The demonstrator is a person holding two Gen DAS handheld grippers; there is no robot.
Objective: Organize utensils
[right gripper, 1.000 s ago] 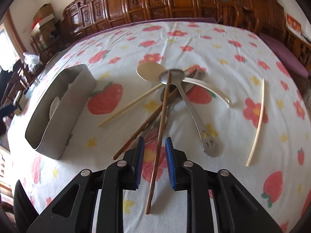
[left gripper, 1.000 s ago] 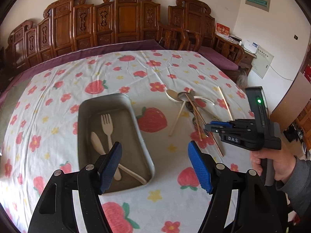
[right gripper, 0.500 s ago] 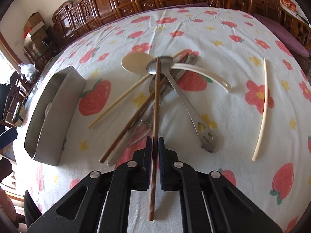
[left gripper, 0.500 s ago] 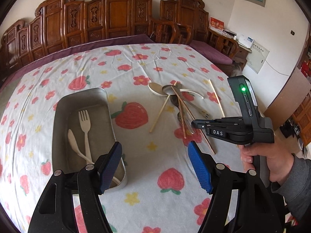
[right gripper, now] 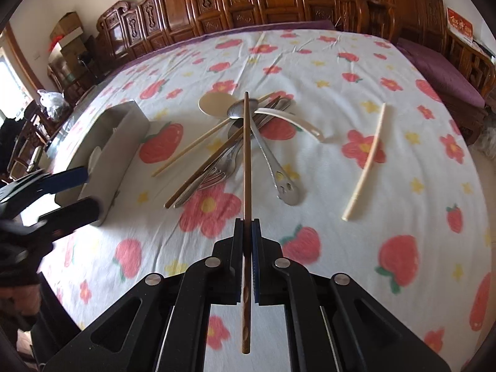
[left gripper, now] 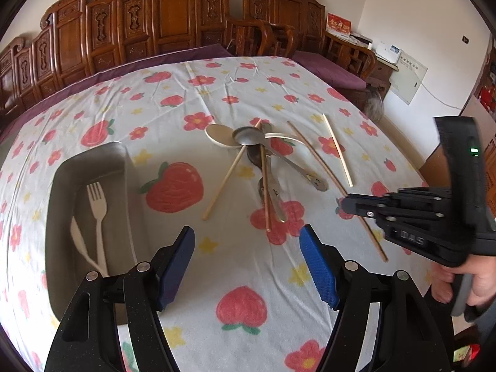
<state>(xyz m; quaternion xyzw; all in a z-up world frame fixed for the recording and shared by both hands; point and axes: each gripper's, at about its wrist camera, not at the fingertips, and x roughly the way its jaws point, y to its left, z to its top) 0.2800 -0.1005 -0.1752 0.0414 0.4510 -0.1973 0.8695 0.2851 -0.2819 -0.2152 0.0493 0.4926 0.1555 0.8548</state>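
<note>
My right gripper (right gripper: 246, 232) clamps a brown chopstick (right gripper: 246, 155); left gripper (left gripper: 246, 259) gapes empty. I should carry it level toward the metal tray (right gripper: 124, 136) at nine o'clock.

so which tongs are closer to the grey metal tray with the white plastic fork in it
Left. The left tongs hang open just beside the grey metal tray's near right corner. The right tongs are farther off, across the utensil pile, shut on a dark brown wooden chopstick.
</note>
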